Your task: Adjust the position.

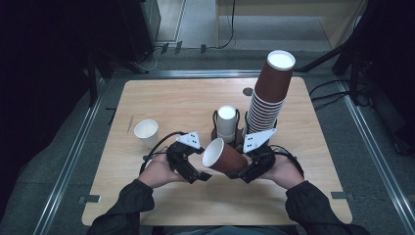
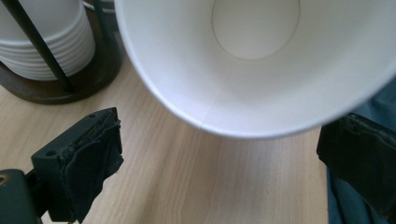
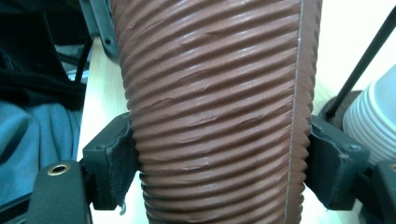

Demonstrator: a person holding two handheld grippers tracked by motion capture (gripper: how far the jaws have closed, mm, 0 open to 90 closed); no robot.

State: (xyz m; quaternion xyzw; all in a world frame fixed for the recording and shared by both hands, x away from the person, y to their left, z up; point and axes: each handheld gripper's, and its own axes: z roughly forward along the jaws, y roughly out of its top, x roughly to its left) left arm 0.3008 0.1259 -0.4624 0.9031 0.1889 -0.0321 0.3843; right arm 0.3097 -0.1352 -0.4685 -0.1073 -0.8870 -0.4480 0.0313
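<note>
One brown cup (image 1: 226, 157) empty, pinched by right gripper (image 1: 250, 172); left gripper (image 1: 193, 172) spread, holding nothing.

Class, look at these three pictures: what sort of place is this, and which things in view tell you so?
Probably a lab or recording workspace, not a café: a bare wooden table framed by metal floor rails, loose cables on the floor, and hand-held grippers, the right gripper clamping a brown ribbed cup.

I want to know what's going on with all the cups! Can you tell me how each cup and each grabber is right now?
Brown cup: tipped sideways, clamped by the right gripper.
Left gripper: open, holding nothing, at the cup's mouth.
White cup: standing upright, alone on the table.
Brown cup stack: tall, leaning.
White cup stack: short, in a holder.
</note>
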